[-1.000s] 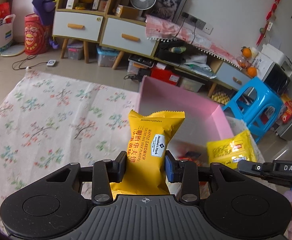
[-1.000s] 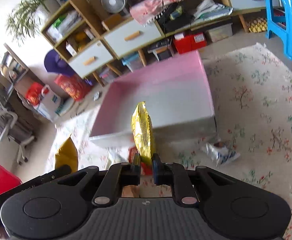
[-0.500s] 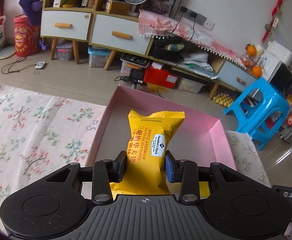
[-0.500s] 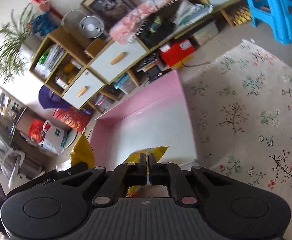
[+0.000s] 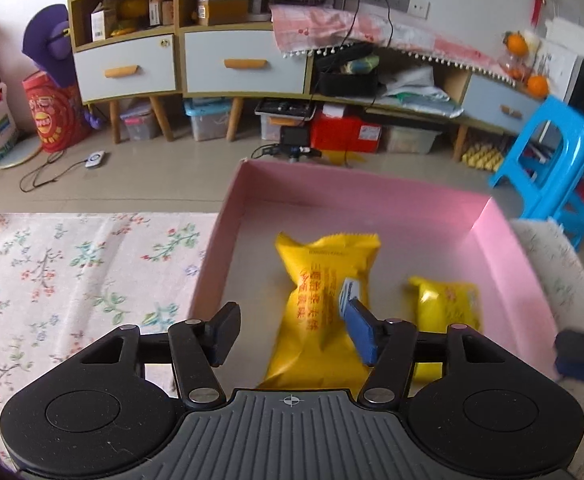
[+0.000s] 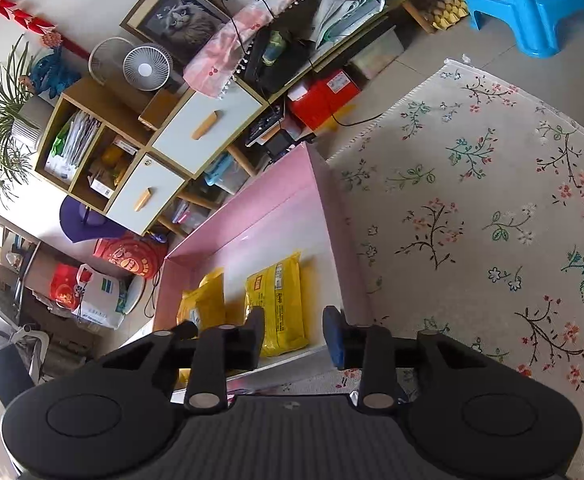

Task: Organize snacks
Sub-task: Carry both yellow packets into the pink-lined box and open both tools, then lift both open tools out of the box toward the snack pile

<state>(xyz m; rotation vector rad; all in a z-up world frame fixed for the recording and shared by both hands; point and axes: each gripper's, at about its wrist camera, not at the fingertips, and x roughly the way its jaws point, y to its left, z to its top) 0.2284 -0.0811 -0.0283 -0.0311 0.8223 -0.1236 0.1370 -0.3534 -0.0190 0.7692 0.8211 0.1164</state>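
Snacks, two yellow packs [image 5: 324,304] [image 5: 446,312], lie released in the pink box [image 5: 372,196] on the cloth-covered bench, both tongs [image 5: 290,328] [image 6: 294,332] opening with nothing clamped; next likely means fetching another pack.

Both grippers are black with ribbed grey housings, silver pivot screws, round side discs and blue finger pads [image 5: 358,330]

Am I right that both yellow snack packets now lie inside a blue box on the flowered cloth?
Not quite: the box is pink, not blue. The left wrist view shows its pink walls around both yellow snack packets, and the right wrist view shows the same. The rest holds: both packets lie inside it, and it sits on the flowered cloth.
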